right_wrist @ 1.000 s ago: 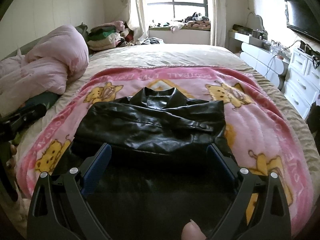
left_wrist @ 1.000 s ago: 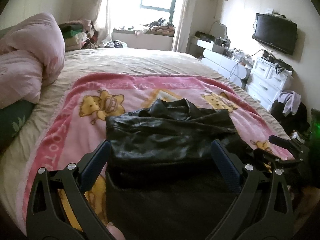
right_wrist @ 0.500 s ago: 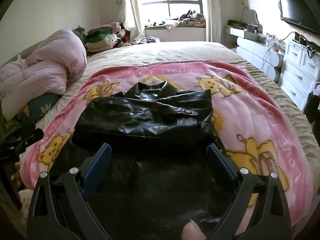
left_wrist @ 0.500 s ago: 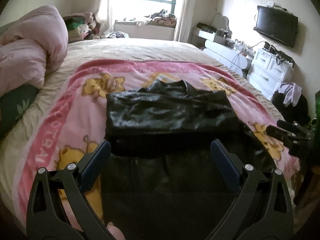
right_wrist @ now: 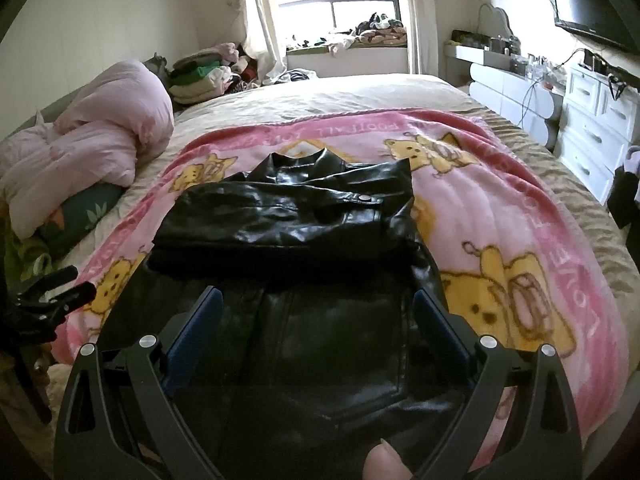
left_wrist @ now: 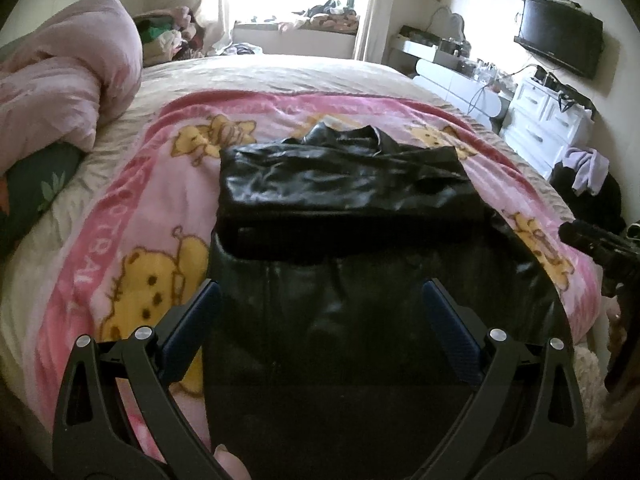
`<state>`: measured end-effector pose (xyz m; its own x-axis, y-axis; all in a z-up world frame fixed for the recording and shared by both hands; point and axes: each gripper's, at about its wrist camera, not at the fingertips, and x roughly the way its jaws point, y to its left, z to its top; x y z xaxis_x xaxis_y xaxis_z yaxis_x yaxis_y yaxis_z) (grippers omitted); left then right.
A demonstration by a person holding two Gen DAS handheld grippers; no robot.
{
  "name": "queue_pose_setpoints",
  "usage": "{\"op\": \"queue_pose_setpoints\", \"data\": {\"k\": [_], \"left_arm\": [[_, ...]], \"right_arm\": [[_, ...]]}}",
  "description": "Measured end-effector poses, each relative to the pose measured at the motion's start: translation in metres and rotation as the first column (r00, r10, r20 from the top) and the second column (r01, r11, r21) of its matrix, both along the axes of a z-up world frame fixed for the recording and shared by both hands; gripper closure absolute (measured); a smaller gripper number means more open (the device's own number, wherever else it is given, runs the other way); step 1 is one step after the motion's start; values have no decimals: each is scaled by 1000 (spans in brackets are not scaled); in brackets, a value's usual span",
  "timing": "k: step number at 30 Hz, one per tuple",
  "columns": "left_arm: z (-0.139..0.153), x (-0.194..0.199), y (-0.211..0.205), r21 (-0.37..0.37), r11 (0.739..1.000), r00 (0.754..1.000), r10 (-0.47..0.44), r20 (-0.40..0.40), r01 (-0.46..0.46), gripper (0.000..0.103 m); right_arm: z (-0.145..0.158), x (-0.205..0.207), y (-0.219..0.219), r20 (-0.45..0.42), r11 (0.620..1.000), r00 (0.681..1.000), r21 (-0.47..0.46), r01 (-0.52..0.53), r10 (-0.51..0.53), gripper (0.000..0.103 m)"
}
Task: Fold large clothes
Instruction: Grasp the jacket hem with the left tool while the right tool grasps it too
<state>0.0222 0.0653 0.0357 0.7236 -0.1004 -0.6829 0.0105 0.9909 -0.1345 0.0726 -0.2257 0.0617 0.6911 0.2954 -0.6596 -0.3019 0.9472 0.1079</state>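
1. Your jacket [left_wrist: 344, 184] lies on the pink blanket [left_wrist: 132, 216] in the middle of the bed [left_wrist: 280, 76], collar at the far end and hem at the near edge, close under both tools

2. The far half looks already folded: a thick glossy band sits across the chest, while the near half lies flat and single towards you, so I judge the sleeves or top are done and the bottom fold is the step in hand

3. Your left tool [left_wrist: 320, 312] hangs over the near half with its jaws spread wide and nothing between them

4. Your right tool [right_wrist: 316, 316] is the same, released and empty, over the flat near panel with its seams and pocket line; you can see it again at the right edge of the left view

5. Next, I would drop each tool to a near hem corner, left tool at the left corner and right at the right, and pinch through the whole thickness of leather

6. Then carry both corners together to the far side and lay them on the folded band, keeping the edges level

7. The leather looks stiff and slick, so a shallow pinch may slip; the hem itself is too dark to make out

8. The pink quilt [right_wrist: 100, 148] at far left is well apart and no hindrance
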Motion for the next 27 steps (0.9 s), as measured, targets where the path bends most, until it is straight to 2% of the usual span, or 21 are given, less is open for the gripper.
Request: {"op": "queue_pose_setpoints", "data": {"k": [17, 21, 27], "left_arm": [[-17, -20, 18, -6, 998, 996, 57, -68, -57, 9], [-25, -22, 24, 5, 997, 992, 78, -96, -78, 9], [-43, -23, 39, -4, 996, 983, 86, -162, -88, 9]], "right_arm": [[-13, -17, -17, -31, 1000, 999, -21, -9, 9, 7], [-21, -17, -25, -56, 1000, 998, -20, -16, 15, 7], [-44, -17, -34, -131, 996, 991, -85, -30, 19, 6]]}}
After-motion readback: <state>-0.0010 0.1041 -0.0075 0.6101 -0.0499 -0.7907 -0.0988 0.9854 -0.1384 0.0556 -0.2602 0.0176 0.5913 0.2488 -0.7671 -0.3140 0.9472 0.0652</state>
